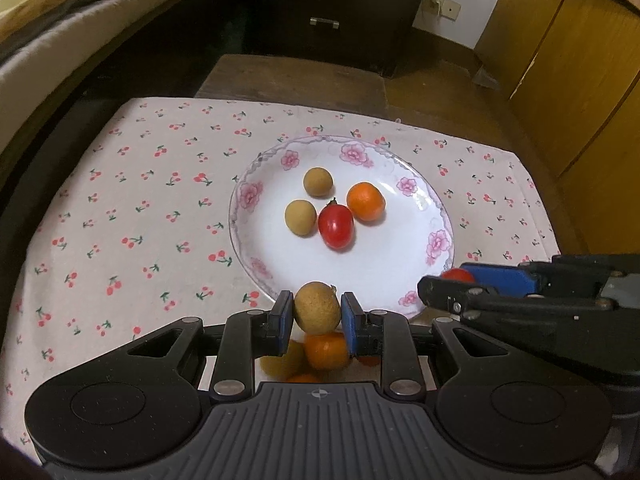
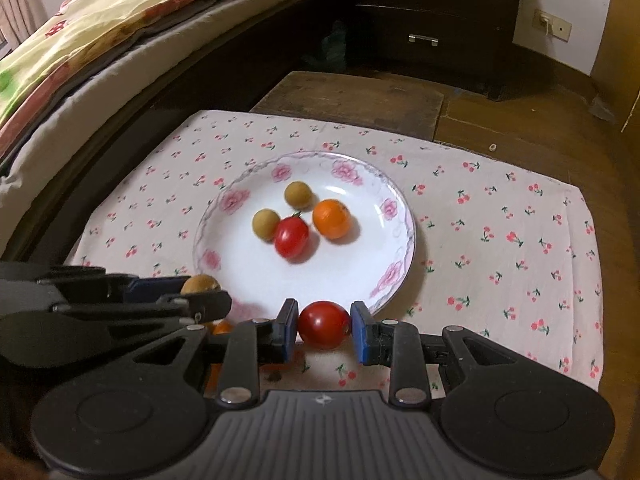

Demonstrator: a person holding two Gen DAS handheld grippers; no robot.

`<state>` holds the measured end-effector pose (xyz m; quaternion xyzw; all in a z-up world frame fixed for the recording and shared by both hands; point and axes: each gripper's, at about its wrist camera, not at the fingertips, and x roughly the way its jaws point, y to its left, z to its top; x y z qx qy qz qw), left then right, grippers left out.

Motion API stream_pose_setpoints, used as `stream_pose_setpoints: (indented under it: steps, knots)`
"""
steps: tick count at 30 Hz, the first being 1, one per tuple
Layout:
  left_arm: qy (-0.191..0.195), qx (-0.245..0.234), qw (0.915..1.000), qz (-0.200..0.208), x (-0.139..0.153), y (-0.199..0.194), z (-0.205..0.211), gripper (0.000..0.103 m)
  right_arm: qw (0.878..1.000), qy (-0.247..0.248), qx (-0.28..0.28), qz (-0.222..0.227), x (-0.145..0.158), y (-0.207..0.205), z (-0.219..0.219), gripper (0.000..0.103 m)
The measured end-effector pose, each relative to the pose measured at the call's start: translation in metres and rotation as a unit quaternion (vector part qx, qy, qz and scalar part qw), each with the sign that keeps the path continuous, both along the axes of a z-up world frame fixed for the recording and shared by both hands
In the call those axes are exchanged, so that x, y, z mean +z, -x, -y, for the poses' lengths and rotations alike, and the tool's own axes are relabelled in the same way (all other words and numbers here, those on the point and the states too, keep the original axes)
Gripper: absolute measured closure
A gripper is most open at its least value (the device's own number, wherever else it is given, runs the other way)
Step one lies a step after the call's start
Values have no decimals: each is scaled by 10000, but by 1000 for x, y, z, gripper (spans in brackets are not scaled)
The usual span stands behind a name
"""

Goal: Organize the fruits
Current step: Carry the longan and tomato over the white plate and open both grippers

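Note:
A white plate (image 1: 404, 276) with pink flowers holds two longans (image 1: 318, 182), a cherry tomato (image 1: 336, 222) and a small orange (image 1: 366, 201). My left gripper (image 1: 317, 316) is shut on a brown longan (image 1: 317, 307) at the plate's near rim. Below it lie an orange (image 1: 326, 350) and another longan (image 1: 280, 360) on the cloth. My right gripper (image 2: 325, 326) is shut on a red cherry tomato (image 2: 324, 324) just in front of the plate (image 2: 224, 272). It also shows in the left wrist view (image 1: 452, 284), beside the left gripper.
The cherry-print cloth (image 1: 132, 208) covers a low table. A bed (image 2: 100, 40) runs along the left. A dark drawer chest (image 2: 436, 12) stands behind, and yellow cabinet doors (image 1: 568, 52) at the right. A bare wooden stool top (image 2: 352, 96) lies beyond the cloth.

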<state>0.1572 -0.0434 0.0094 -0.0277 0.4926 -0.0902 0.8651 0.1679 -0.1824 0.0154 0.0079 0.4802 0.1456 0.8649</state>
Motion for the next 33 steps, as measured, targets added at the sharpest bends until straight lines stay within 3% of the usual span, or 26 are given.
stream_pose_setpoints:
  steps: [33]
  knots:
    - [-270,-32,9996,71,-8,-15,8,70,9998,-71,-160,-65,-21,-22,1,73]
